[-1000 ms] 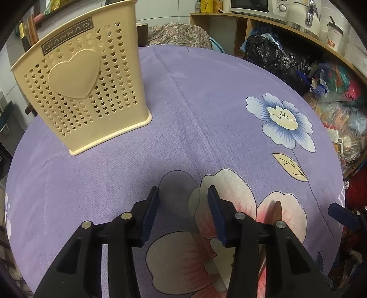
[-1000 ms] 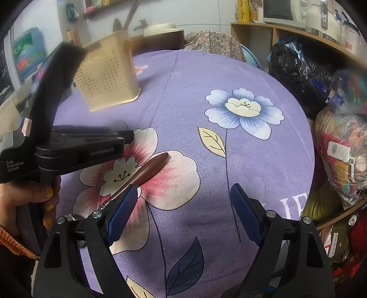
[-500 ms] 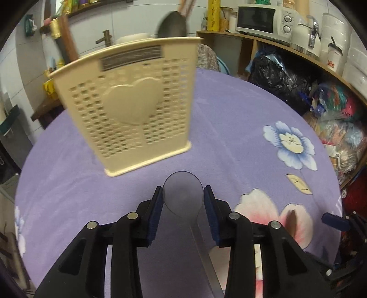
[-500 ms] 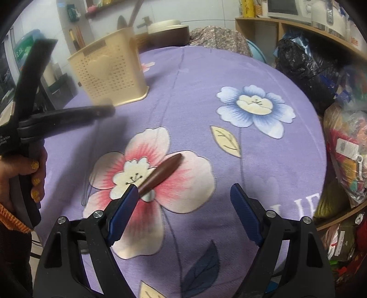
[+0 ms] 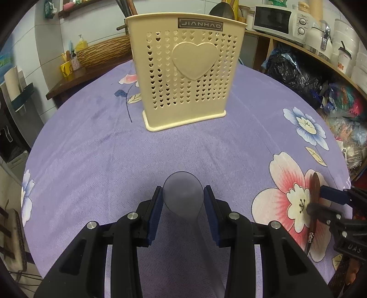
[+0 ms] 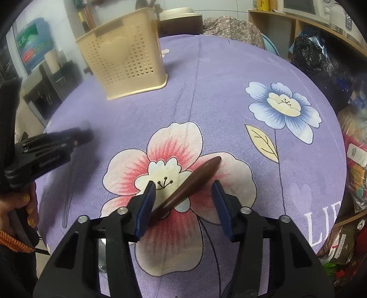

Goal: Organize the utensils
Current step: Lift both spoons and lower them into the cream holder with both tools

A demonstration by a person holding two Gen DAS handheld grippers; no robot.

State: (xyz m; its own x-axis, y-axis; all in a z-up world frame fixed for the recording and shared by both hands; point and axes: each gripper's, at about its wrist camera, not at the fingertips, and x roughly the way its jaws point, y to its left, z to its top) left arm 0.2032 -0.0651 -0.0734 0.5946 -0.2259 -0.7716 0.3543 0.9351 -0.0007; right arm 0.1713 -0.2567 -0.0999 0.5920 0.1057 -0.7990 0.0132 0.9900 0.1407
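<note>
My left gripper (image 5: 183,192) is shut on a translucent grey spoon (image 5: 183,197), its round head between the pads and its handle running back to the lower right. It is held above the cloth, facing a cream perforated utensil holder (image 5: 185,75) with a heart on its front. A utensil with a brown wooden handle (image 6: 195,181) lies on the pink flower print. My right gripper (image 6: 183,185) is open, its blue pads on either side of that handle, apart from it. The holder (image 6: 123,59) stands at the far left in the right wrist view.
The round table wears a purple flowered cloth (image 5: 114,160). A hand (image 6: 20,206) holds the left gripper (image 6: 52,149) at the table's left edge. Shelves with a microwave (image 5: 275,20) and bags (image 5: 291,73) crowd the right side. A woven basket (image 5: 103,50) sits behind.
My left gripper shut on the translucent spoon, lifted it and swung to face the holder. My right gripper moved forward over the brown handle and its fingers came closer together.
</note>
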